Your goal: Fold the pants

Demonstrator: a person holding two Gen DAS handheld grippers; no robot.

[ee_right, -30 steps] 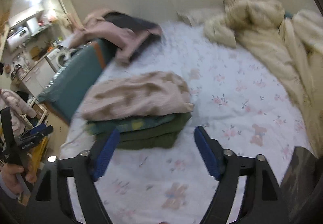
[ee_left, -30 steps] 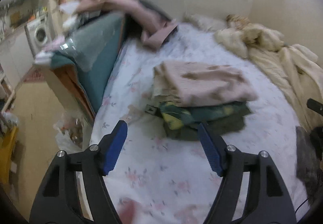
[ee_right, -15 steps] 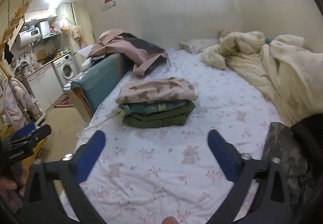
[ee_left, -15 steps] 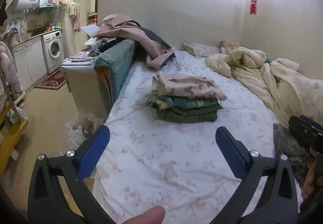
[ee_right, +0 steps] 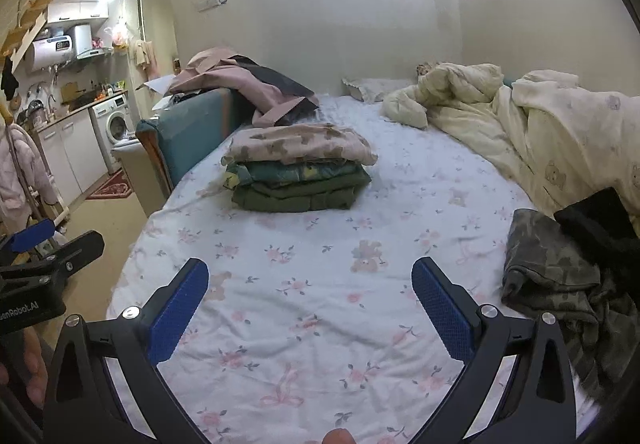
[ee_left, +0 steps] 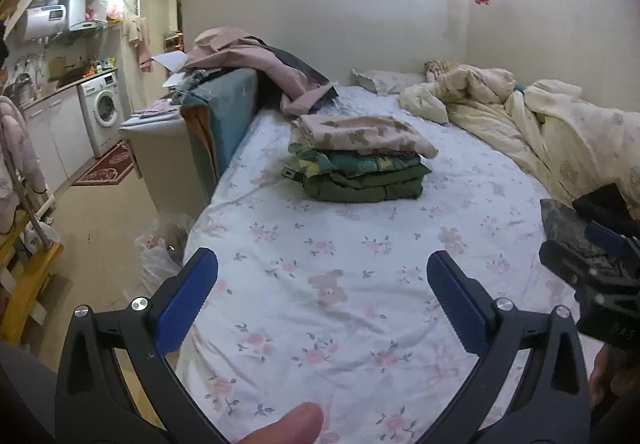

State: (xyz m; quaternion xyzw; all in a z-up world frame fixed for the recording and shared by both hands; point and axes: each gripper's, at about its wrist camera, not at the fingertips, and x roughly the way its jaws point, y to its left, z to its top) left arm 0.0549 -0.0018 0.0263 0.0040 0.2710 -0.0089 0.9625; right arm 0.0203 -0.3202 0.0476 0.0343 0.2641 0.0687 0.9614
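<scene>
**Both tongs empty, next pants at the bed's right edge**

You are facing the floral-sheeted bed. A neat stack of folded pants, pink bear-print on top of green ones, sits near its left edge. The crumpled camouflage-pattern pants lie at the right edge, partly under a black garment. Your left tongs and right tongs are both spread wide and hold nothing. Grab carelessly and you may drag the black garment along, or pinch the sheet.
</scene>
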